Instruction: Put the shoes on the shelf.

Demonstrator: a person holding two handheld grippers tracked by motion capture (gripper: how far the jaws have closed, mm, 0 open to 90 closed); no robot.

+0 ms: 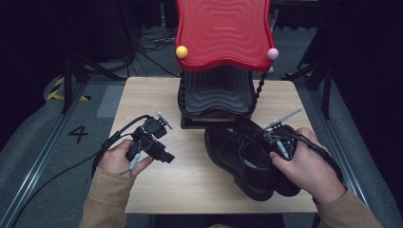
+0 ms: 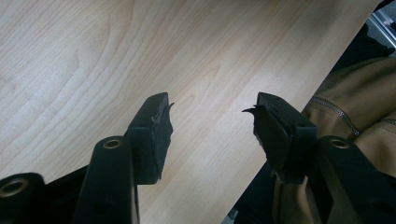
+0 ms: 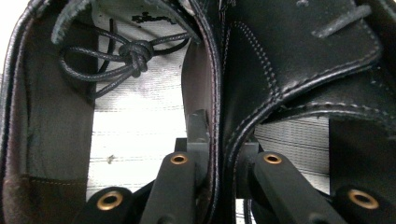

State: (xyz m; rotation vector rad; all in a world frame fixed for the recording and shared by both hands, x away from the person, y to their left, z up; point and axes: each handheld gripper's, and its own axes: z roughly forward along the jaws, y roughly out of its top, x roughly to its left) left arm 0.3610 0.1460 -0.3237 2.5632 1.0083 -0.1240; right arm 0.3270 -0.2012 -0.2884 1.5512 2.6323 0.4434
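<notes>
A pair of black leather lace-up shoes (image 1: 233, 154) is at the right of the wooden table (image 1: 190, 190). My right gripper (image 1: 267, 137) is shut on the two shoes' adjoining side walls. In the right gripper view the right gripper (image 3: 219, 140) pinches both walls together, one jaw inside each shoe. The left shoe's knotted lace (image 3: 133, 53) lies in its opening, and the other shoe (image 3: 303, 56) is to the right. My left gripper (image 1: 164, 153) is held over the table's left half. In the left gripper view the left gripper (image 2: 212, 116) is open with only bare wood between its jaws.
A stand with a red wavy top (image 1: 223, 31) over a black wavy tray (image 1: 216, 92) sits at the table's far middle, just behind the shoes. A yellow ball (image 1: 181, 52) and a pink ball (image 1: 272, 53) mark its corners. Cables cross the floor beyond.
</notes>
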